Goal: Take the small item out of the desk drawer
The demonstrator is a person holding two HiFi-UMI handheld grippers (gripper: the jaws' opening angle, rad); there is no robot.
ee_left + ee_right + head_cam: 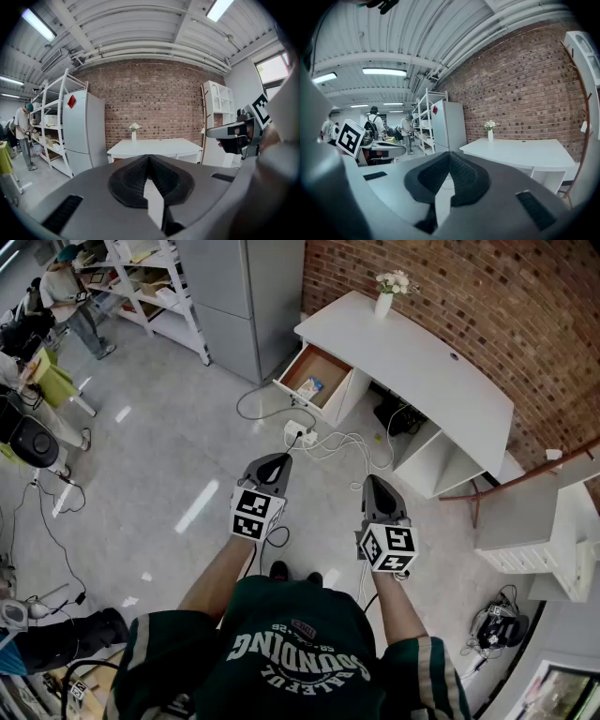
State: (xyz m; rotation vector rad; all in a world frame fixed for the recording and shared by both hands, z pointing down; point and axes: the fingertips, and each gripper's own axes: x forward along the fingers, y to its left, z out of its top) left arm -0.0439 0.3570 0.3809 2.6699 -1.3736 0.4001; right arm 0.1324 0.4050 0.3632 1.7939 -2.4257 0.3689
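Dark green printed jersey point(300, 652) nearest. Left gripper point(278, 458) and right gripper point(375, 482) are both pinched closed, empty. Still the approach, I'd say. At twelve o'clock the open wood-lined drawer point(330, 363) holds a small blue-yellow packet point(309, 387), probably. Next, step past the white floor cables point(323, 442) and spread the jaws. Bare grey floor point(169, 446) at nine o'clock.

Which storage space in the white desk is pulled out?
The wood-lined drawer at the end of the white desk nearest the white flower vase; it juts out with a small colourful packet inside. The desk's other bays are fixed open shelves.
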